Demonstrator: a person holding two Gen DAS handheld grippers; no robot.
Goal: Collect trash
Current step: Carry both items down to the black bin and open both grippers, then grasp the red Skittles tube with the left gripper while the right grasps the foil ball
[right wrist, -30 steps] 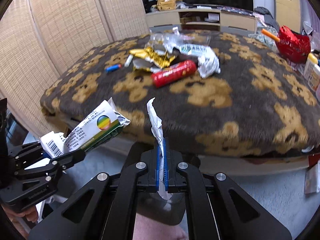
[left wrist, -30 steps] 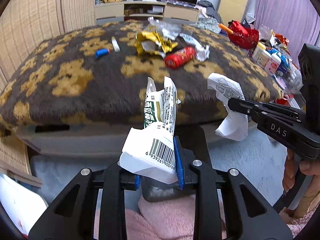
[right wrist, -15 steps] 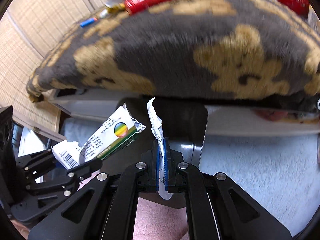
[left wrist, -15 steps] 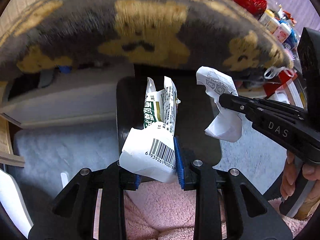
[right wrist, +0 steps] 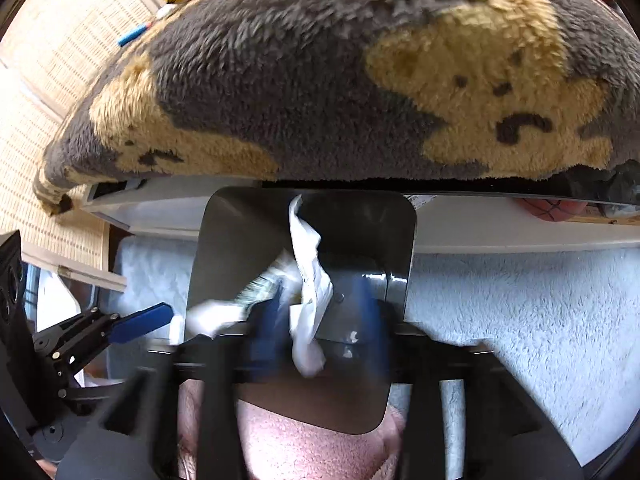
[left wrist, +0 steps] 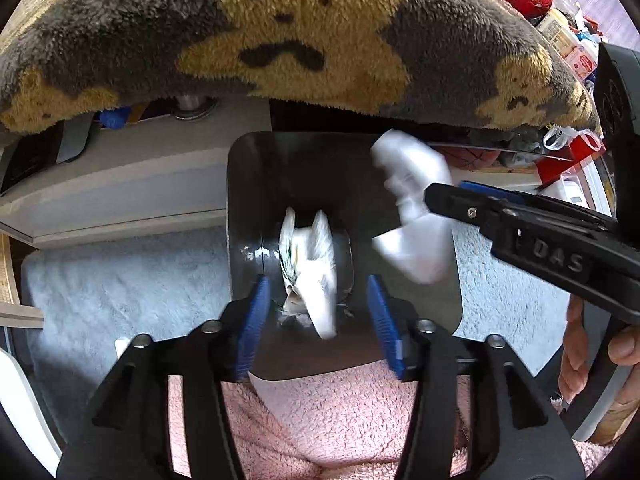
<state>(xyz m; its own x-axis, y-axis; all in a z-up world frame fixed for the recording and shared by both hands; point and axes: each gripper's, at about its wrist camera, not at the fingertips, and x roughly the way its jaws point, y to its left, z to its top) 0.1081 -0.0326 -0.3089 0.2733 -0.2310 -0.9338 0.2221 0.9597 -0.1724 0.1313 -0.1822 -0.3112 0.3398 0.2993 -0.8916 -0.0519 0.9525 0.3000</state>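
Your left gripper (left wrist: 318, 314) stands with its jaws apart, having just been opening; the blue pads (left wrist: 256, 312) sit clear on either side of the green-and-white wrapper (left wrist: 310, 268). The wrapper lies between them without touching either pad, blurred, its lower end level with the pad tips and its upper end out ahead over the inside of the dark grey bin (left wrist: 248, 208). No pad presses on it.

Your right gripper (right wrist: 320, 320) is likewise spread, jaws just opened; its blue pads (right wrist: 272, 320) are smeared by blur. The white paper scrap (right wrist: 308, 280) hangs in the gap between them, upright and crumpled, top end reaching toward the bin's far rim. I cannot tell whether it brushes the left-side pad; it is not clamped.

In the left wrist view the same scrap shows beside the right gripper's black fingertip, over the bin's right half. In the right wrist view the wrapper appears as a blurred green-white smear left of the scrap, above the bin's left side.

The bin stands on a pale blue rug (right wrist: 520, 320), its mouth facing up at both grippers, pink fleece (left wrist: 340, 420) on its near side. Beyond its far rim runs a white low frame, topped by a grey blanket with tan bears (left wrist: 300, 40). Your hand (left wrist: 576, 352) shows at the right edge of the left view.
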